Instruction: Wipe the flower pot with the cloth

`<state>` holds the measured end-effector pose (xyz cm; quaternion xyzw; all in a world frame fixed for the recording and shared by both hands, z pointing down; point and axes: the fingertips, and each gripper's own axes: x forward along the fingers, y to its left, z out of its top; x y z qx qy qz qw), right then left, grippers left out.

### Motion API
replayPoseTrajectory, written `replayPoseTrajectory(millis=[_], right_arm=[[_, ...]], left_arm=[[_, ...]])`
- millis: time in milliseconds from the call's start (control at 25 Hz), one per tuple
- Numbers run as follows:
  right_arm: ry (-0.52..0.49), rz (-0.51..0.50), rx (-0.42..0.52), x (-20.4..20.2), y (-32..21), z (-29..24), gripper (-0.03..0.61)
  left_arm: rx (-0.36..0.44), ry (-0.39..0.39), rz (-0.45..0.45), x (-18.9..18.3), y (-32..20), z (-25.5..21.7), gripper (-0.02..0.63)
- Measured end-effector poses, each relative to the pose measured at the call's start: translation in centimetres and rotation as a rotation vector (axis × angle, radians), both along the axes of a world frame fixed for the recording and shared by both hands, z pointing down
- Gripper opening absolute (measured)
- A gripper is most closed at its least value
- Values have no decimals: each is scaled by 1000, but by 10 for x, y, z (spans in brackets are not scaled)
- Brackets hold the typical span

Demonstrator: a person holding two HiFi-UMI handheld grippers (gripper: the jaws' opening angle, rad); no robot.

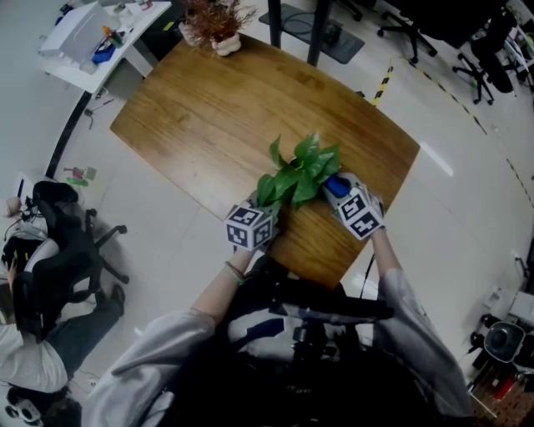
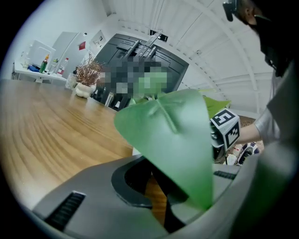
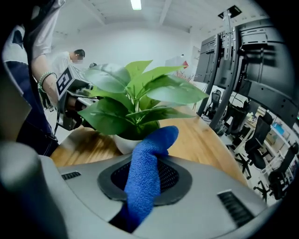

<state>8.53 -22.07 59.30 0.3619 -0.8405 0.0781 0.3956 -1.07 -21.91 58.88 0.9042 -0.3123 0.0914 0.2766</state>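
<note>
A green leafy plant (image 1: 299, 173) stands near the front edge of the wooden table (image 1: 209, 108); in the head view its leaves hide the pot. The right gripper view shows the white pot (image 3: 122, 142) under the leaves (image 3: 135, 98). My right gripper (image 3: 145, 186) is shut on a blue cloth (image 3: 147, 172), whose free end reaches up to the pot's rim. In the head view the cloth (image 1: 336, 185) sits at the plant's right side. My left gripper (image 1: 265, 215) is close against the plant's left side. A big leaf (image 2: 173, 140) covers its jaw tips (image 2: 161, 186).
A dried plant in a white pot (image 1: 215, 25) stands at the table's far corner. A white desk with bottles (image 1: 92, 37) is beyond it, and office chairs (image 1: 67, 242) stand on the floor at left. A person (image 3: 70, 60) stands in the background.
</note>
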Motion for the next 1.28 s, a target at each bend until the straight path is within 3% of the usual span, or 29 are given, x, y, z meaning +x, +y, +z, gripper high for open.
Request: replayPoseTrajectory(millis=[280, 640, 1000, 1280], right_arm=[[-1, 3, -62, -15, 23, 23, 80], [-20, 16, -108, -23, 38, 39, 80], [100, -20, -1, 33, 14, 16, 80], [115, -165, 123, 15, -30, -17, 80]], left_arm=[[-5, 17, 7, -8, -25, 1, 3], [-18, -31, 11, -6, -34, 10, 3], [-45, 15, -46, -4, -15, 5, 3], [-40, 14, -44, 3, -7, 1, 3]])
